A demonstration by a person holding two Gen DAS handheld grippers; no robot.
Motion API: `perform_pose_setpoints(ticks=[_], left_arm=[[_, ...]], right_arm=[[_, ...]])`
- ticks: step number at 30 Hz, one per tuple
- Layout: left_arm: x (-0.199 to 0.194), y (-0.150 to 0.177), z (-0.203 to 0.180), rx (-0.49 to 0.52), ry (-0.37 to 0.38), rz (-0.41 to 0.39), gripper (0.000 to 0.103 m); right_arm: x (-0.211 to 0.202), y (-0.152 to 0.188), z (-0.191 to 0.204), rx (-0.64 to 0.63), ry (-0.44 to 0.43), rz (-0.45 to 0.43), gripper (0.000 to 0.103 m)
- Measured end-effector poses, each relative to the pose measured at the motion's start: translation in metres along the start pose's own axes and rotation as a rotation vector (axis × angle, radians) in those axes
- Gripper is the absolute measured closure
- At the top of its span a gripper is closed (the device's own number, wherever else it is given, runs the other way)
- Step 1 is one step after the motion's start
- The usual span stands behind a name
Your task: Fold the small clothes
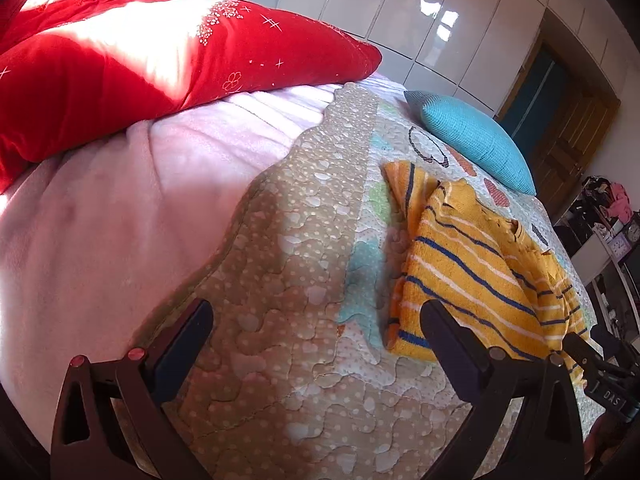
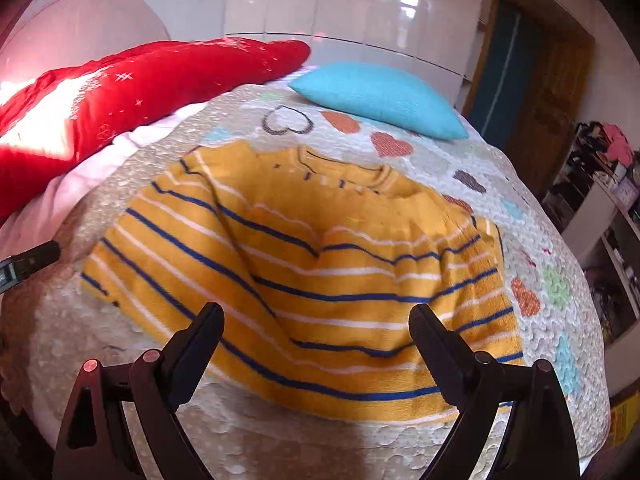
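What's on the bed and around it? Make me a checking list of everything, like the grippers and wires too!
Surface: bed with a quilted heart-pattern bedspread over a pink blanket.
Job's things: one yellow striped sweater, lying rumpled on the bedspread, neckline toward the pillows, not yet folded.
Clutter: red pillow and blue pillow at the far end of the bed.
Grippers: left gripper open and empty beside the sweater; right gripper open and empty over the sweater's hem.
Cables: nothing seen.
Surroundings: glossy white wardrobe, wooden door, crowded shelves beside the bed.
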State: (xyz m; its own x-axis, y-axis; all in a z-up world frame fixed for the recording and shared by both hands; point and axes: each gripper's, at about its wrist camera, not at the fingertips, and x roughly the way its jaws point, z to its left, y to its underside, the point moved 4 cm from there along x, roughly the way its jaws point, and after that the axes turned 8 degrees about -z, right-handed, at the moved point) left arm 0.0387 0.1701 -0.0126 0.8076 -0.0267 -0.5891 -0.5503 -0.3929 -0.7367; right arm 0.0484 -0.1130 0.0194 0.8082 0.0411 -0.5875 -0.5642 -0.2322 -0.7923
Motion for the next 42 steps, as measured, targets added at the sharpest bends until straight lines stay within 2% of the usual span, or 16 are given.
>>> perform_pose_setpoints(ticks=[3,6,10,13,28,35,42], left_arm=[[0.000,-0.001,0.002,-0.009,-0.001,0.003,0.000],[-0.002,-0.002,0.004,0.015,-0.036,-0.017,0.000],[-0.002,-0.004,0.008,0.035,-0.081,-0.033,0.000],[-0.001,-0.004,0.010,0.032,-0.076,-0.026,0.000],[0.000,-0.006,0.019,-0.001,-0.070,-0.020,0.000],[0.001,-0.005,0.021,-0.009,-0.070,-0.011,0.000],[0.002,-0.005,0.022,-0.015,-0.068,-0.009,0.000]], right_arm=[[0.002,-0.002,0.032,-0.043,-0.086,0.014,0.006],[0.012,0.005,0.063,-0.084,-0.159,0.058,0.008],[0.028,0.017,0.099,-0.169,-0.200,0.102,0.011],[0.038,0.023,0.116,-0.226,-0.201,0.126,0.012],[0.060,0.015,0.130,-0.283,-0.153,0.109,0.012],[0.066,0.013,0.132,-0.264,-0.145,0.112,0.012],[0.072,0.017,0.128,-0.215,-0.133,0.100,0.006]])
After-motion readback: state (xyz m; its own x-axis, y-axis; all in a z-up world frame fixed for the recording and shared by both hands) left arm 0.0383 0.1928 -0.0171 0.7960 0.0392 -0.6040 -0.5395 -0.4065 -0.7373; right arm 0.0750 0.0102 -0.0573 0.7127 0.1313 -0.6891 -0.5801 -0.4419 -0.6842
